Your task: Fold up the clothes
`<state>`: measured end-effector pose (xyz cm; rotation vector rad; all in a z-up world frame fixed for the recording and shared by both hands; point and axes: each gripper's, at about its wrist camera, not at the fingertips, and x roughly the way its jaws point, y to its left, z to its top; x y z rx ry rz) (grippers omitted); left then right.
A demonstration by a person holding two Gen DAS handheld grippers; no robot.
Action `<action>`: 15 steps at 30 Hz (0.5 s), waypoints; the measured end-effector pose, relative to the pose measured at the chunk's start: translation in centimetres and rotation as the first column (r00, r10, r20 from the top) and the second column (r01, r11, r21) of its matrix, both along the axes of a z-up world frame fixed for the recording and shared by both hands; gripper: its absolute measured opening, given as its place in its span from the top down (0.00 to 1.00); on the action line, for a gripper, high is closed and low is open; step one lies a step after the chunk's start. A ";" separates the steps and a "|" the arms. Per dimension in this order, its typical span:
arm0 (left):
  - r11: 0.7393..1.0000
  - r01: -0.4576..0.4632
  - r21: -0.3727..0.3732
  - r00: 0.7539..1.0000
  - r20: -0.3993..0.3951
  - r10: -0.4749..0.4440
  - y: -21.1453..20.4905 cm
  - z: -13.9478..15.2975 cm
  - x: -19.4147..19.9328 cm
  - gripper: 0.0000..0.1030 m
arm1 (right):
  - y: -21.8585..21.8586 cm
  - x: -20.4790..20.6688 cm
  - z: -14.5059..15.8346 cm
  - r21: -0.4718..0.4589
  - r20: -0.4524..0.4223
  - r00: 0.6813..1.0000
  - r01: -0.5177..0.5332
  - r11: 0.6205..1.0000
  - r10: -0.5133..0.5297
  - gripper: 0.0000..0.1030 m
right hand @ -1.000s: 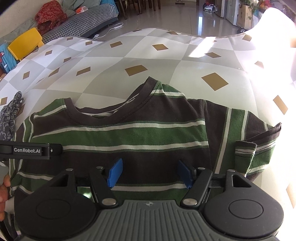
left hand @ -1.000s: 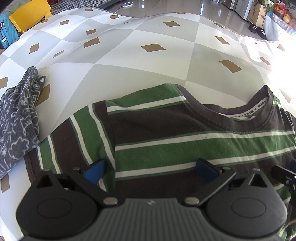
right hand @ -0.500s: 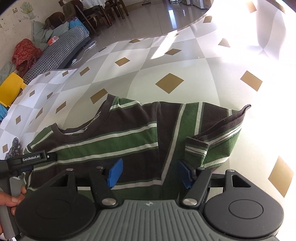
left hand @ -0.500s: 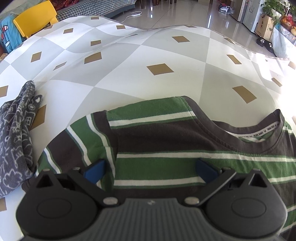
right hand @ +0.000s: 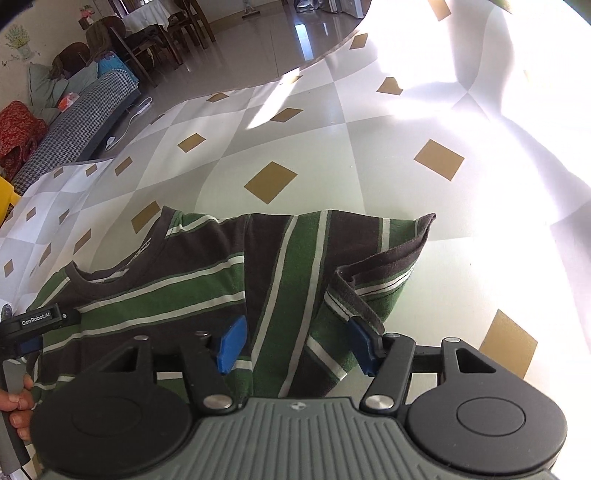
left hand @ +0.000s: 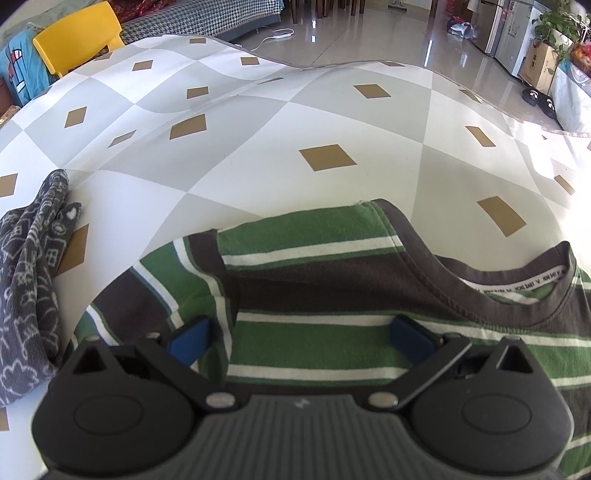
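A green, brown and white striped T-shirt (left hand: 332,288) lies flat on the checked tablecloth (left hand: 295,122), collar away from me. My left gripper (left hand: 301,338) hangs wide open over the shirt's left shoulder, straddling the sleeve seam with cloth lying under both blue pads (left hand: 188,339). My right gripper (right hand: 297,345) is over the right sleeve (right hand: 369,273), whose cuff is turned back. Its jaws are closing with sleeve cloth between them, and the pads stand apart. The left gripper (right hand: 40,321) also shows at the right wrist view's left edge, held by a hand (right hand: 14,402).
A grey patterned garment (left hand: 29,295) lies bunched at the table's left. A yellow chair (left hand: 77,33) and a houndstooth sofa (right hand: 74,125) stand beyond the far edge. Strong sunlight washes out the cloth (right hand: 517,110) to the right of the shirt.
My right gripper has slid right from the shirt's chest to the sleeve, rolling as it went, and its jaws have narrowed slightly. The left gripper has drawn back a little and stays wide open.
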<state>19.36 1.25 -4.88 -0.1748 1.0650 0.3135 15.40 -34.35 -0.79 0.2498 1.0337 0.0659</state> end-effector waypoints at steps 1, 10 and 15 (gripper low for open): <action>1.000 -0.004 -0.002 1.000 -0.003 0.004 0.0 0.0 0.0 0.00 | -0.2 -0.2 0.1 -0.003 -0.002 1.000 0.013 1.000 -0.013 0.44; 0.999 0.048 -0.009 0.999 0.008 -0.048 -1.5 1.9 -0.7 0.00 | -2.5 -1.0 0.9 0.017 -0.010 0.993 0.116 0.993 -0.115 0.44; 0.991 0.130 -0.029 0.991 0.006 -0.130 -3.3 3.2 -2.1 0.00 | -2.3 -1.4 0.9 0.086 -0.002 0.994 0.107 0.991 -0.107 0.44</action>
